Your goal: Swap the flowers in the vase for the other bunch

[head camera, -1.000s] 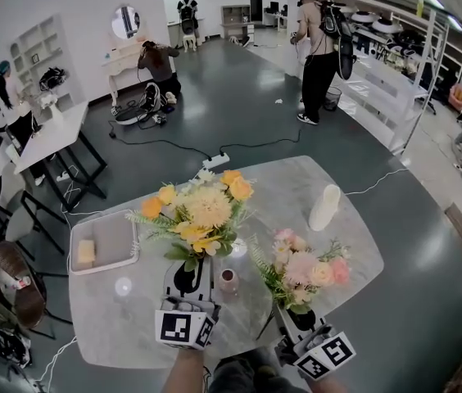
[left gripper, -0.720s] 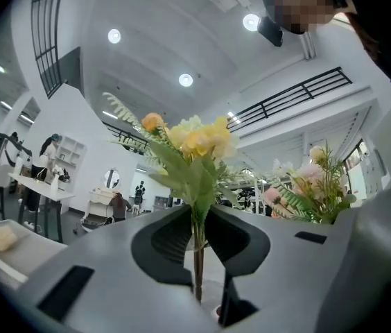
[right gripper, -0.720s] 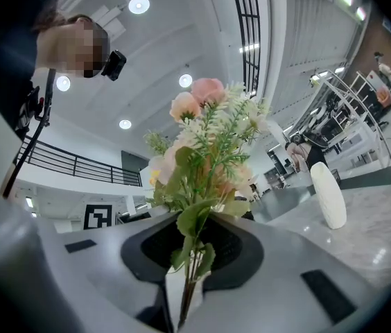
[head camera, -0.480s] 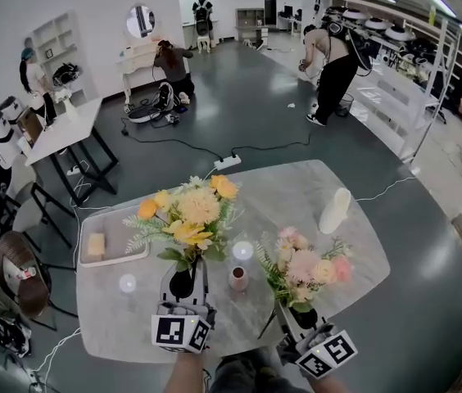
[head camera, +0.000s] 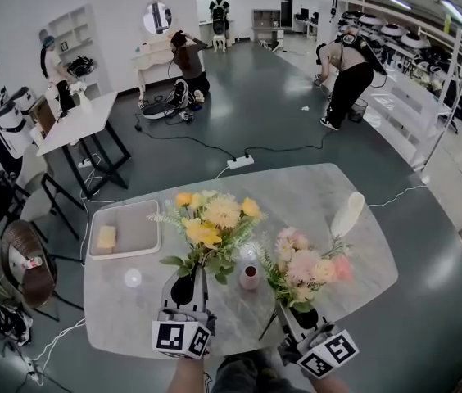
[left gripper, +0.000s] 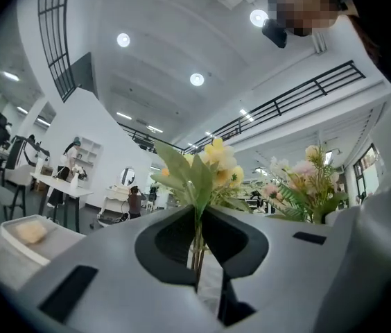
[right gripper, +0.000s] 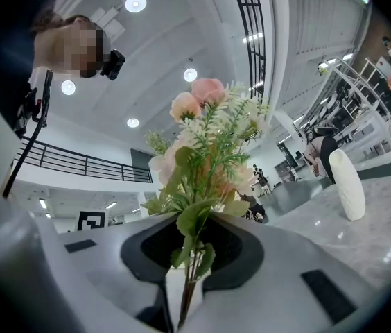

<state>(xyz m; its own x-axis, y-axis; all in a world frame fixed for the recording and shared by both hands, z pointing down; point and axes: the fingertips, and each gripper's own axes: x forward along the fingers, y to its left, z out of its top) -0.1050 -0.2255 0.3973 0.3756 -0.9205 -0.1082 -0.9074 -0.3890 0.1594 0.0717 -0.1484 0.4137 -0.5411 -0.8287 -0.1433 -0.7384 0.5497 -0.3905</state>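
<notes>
The left gripper [left gripper: 199,222] is pressed together on the thin stems of the yellow flower bunch [head camera: 211,222], held upright over the near part of the marble desk [head camera: 296,193]. The right gripper [right gripper: 193,254] pinches the stems of the pink flower bunch [head camera: 306,265], just beside the yellow one. A small brownish cup [head camera: 250,277] stands between them. The white vase [head camera: 347,214] stands near the desk's far right edge, well apart from both bunches.

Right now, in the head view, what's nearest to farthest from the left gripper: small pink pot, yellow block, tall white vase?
1. Small pink pot, just right of the left gripper.
2. Yellow block, in the tray, left.
3. Tall white vase, far right.
</notes>
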